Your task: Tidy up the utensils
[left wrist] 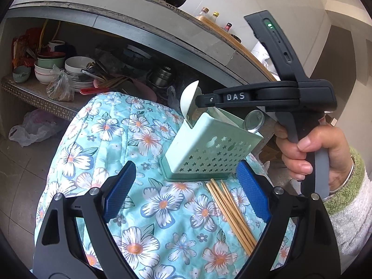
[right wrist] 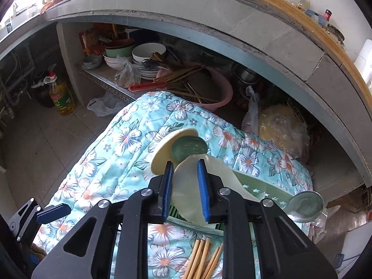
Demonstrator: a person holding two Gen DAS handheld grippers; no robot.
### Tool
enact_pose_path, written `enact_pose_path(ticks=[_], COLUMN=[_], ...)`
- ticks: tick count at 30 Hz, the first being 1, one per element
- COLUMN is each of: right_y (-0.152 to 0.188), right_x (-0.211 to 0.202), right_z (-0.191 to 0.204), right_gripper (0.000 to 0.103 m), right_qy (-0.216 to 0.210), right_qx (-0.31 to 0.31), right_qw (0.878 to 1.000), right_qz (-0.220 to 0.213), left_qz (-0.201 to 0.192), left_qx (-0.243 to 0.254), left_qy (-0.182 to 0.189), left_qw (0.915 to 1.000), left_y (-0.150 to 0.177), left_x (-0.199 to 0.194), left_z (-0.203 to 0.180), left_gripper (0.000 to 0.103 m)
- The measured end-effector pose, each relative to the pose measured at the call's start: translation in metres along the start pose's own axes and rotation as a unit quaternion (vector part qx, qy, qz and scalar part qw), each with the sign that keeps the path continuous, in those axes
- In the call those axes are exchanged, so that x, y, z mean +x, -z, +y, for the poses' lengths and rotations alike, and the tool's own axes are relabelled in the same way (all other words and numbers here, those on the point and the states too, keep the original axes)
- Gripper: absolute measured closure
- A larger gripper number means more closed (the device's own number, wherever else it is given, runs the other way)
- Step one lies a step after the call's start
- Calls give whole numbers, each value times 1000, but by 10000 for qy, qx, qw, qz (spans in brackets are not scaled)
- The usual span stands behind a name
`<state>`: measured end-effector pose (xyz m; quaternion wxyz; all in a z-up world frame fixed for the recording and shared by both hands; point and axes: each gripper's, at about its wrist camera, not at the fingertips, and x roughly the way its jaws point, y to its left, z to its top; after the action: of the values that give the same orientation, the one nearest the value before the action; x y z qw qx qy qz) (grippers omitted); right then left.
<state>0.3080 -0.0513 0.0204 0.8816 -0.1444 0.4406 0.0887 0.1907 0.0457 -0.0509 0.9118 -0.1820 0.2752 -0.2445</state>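
A mint-green utensil holder (left wrist: pixel 209 148) with star cut-outs stands on a floral quilt (left wrist: pixel 130 139). A metal spoon (left wrist: pixel 254 121) stands in it. My right gripper (right wrist: pixel 184 193) is shut on a cream plastic spoon (right wrist: pixel 188 186) and holds it at the holder's (right wrist: pixel 260 194) mouth; another cream spoon (right wrist: pixel 162 153) sits beside it. In the left wrist view the right gripper (left wrist: pixel 197 101) reaches over the holder. Several bamboo chopsticks (left wrist: pixel 230 211) lie on the quilt in front of the holder. My left gripper (left wrist: pixel 186 193) is open and empty, near the chopsticks.
A concrete counter (left wrist: pixel 139 11) overhangs a shelf with stacked bowls (left wrist: pixel 76 67), plates and a pink basin (right wrist: pixel 209 88). An oil bottle (right wrist: pixel 61 97) stands on the floor at left. Plastic bags (right wrist: pixel 279 127) lie behind the quilt.
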Motion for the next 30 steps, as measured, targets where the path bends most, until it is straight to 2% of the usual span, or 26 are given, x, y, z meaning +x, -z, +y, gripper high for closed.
enact_pose_path(ticks=[4,8,20,27,30], right_y=[-1,-3,-8,-2,3], right_x=[-14,-30,-72,-77,-74], right_z=[-2,-8,-64,-109,-122], right_gripper=[95,97,98,98,98], right_qy=[-4,61,355,488,338], right_qx=[-4,6,499,975,1187], right_qw=[9999,9994,9945,9899,9886], right_qz=[-139,-330,-854,-907,-862], left_qz=[-10,-23,-19,-17,-14], left_qx=[-3,-2,4,8,19], left_qy=[8,15,13,15,11], left_qw=[10000,10000,10000,10000,10000], left_y=[0,0,0,0,0], left_x=[0,-1,0,0,1], left_z=[0,0,-2,-1,-2], left_gripper=[18,18,18,18,18])
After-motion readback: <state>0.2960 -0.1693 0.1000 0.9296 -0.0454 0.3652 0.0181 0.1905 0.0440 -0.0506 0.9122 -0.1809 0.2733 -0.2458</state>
